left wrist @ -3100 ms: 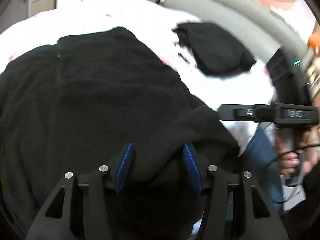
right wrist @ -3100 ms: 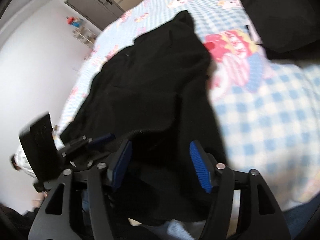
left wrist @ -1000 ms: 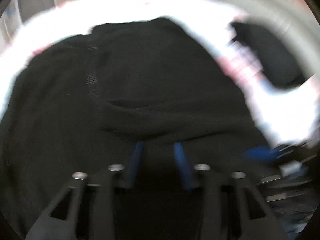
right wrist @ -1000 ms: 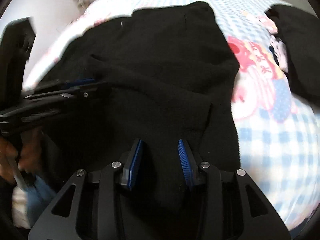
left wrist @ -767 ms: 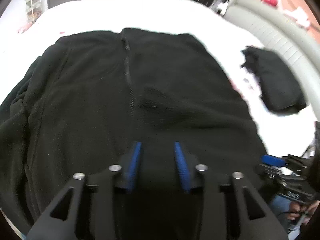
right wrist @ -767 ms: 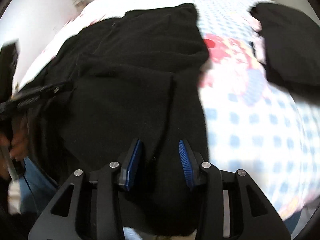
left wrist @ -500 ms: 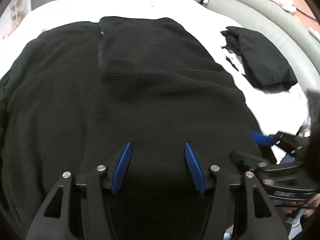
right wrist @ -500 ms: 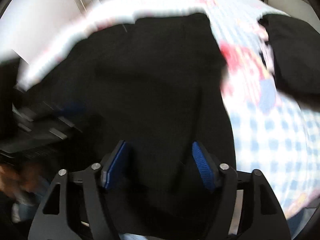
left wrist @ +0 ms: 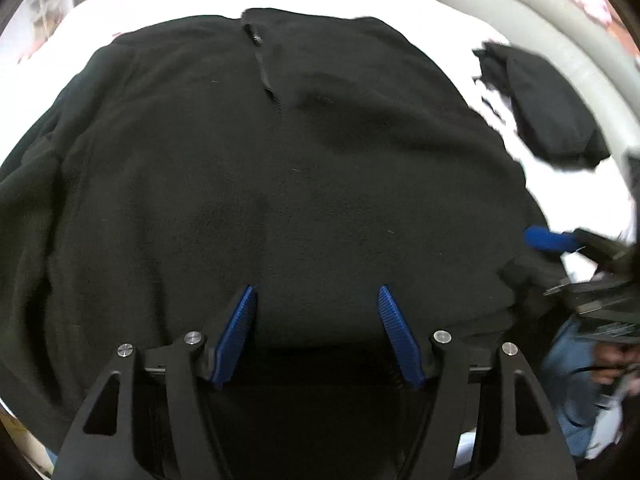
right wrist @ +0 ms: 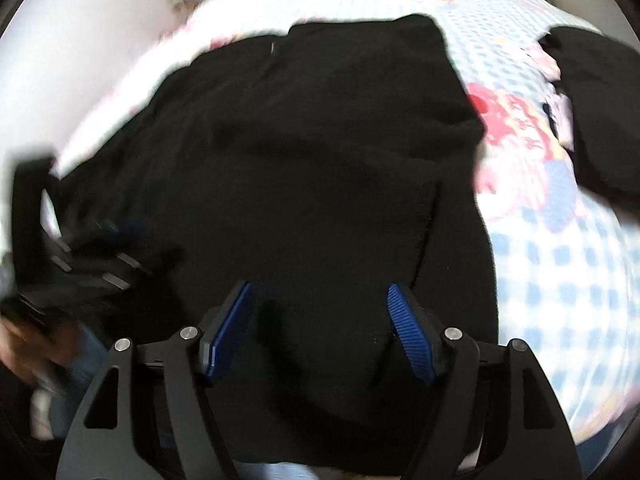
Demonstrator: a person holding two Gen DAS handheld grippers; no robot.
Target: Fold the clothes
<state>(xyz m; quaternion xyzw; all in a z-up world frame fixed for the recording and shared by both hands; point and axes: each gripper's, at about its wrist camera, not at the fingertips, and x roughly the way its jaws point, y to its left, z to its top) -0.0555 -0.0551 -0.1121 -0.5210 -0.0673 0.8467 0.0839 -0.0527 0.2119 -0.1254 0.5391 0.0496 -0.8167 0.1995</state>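
Black fleece (left wrist: pixel 280 184) lies spread flat over the bed (right wrist: pixel 560 264), its zip running up to the collar at the far edge. A second ago both grippers were nipped close on its near hem; their jaws have just been opening and now stand wide, pads clear of the cloth, nothing pinched. The left gripper (left wrist: pixel 316 304) hangs over the hem near the middle, the right gripper (right wrist: pixel 320 304) over the hem nearer the fleece's right edge. The raised fold seen earlier across the front has gone and the front lies smooth in the left view. A second black garment (left wrist: pixel 552 112), folded, sits on the checked sheet to the right, apart from the fleece. A grey padded headboard (left wrist: pixel 540 20) curves behind it. In each view the other gripper shows blurred at the side, by blue jeans.
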